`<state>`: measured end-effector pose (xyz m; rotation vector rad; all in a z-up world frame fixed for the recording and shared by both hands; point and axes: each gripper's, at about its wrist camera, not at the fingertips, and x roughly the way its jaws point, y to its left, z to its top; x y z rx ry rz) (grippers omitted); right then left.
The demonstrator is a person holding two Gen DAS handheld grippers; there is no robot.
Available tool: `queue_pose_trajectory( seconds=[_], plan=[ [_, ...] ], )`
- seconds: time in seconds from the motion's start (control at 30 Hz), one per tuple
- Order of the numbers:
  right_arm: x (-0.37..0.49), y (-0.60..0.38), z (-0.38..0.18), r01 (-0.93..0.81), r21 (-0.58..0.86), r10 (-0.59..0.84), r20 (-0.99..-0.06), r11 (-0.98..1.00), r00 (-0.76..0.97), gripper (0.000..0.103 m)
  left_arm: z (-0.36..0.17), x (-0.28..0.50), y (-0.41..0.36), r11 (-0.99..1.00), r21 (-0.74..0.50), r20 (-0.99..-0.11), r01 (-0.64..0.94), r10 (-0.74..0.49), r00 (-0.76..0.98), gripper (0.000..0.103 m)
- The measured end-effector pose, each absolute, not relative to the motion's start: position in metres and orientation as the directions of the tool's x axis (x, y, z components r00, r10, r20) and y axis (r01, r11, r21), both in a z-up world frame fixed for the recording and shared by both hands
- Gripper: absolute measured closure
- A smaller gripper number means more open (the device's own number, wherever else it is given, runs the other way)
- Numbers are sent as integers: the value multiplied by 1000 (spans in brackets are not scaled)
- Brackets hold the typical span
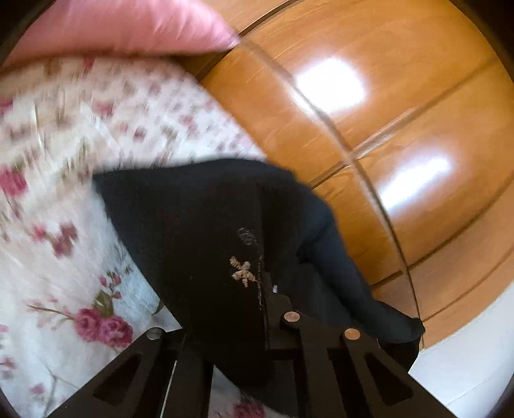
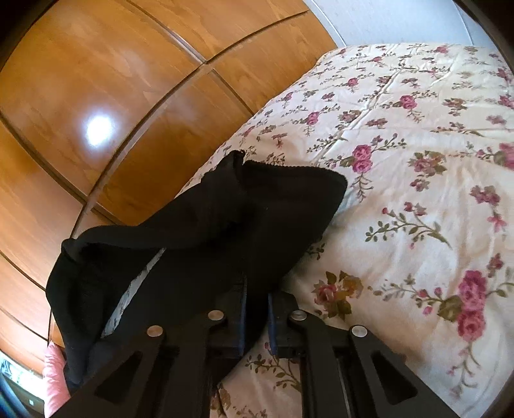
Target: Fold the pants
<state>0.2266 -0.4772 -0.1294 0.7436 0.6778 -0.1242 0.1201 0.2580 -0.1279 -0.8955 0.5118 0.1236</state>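
Note:
The black pants (image 1: 205, 231) hang lifted over a floral bedspread (image 1: 57, 225). In the left wrist view my left gripper (image 1: 237, 324) is shut on the pants near a small beige embroidered mark (image 1: 241, 272); the cloth drapes over and hides the fingertips. In the right wrist view my right gripper (image 2: 257, 308) is shut on another part of the pants (image 2: 257, 205), and the fabric sags to the left toward the bed edge. The left view is motion-blurred.
A glossy wooden wardrobe (image 1: 385, 128) stands beside the bed and shows in the right wrist view (image 2: 96, 96) too. A pink pillow (image 1: 128, 29) lies at the bed's far end. The floral bedspread (image 2: 417, 193) spreads to the right.

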Motion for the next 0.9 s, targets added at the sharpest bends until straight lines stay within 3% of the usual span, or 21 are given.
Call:
queue_pose_trajectory(
  seconds=[0.23,0.4,0.57,0.7,0.9],
  plan=[
    [188,-470,-76,214,570,135,-508,794,851,95,-75,75,249,705,-691,-352,-159,-136,926,96],
    [151,-477,-49,188,573,122,-459,797,880,95,-65,41,252,678,-720,-312,-150,-124,942,97],
    [118,-487,-58,219,597,129,-484,772,866,95,-71,9,254,720,-671,-373,-176,-123,920,97],
    [100,-484,-83,253,533,99,-545,807,833,95,-78,-2,247,774,-605,-421,-186,-113,900,97],
    [99,-494,-131,338,548,118,-635,765,763,94,-125,6,248,769,-563,-559,-302,-85,825,95]
  ],
)
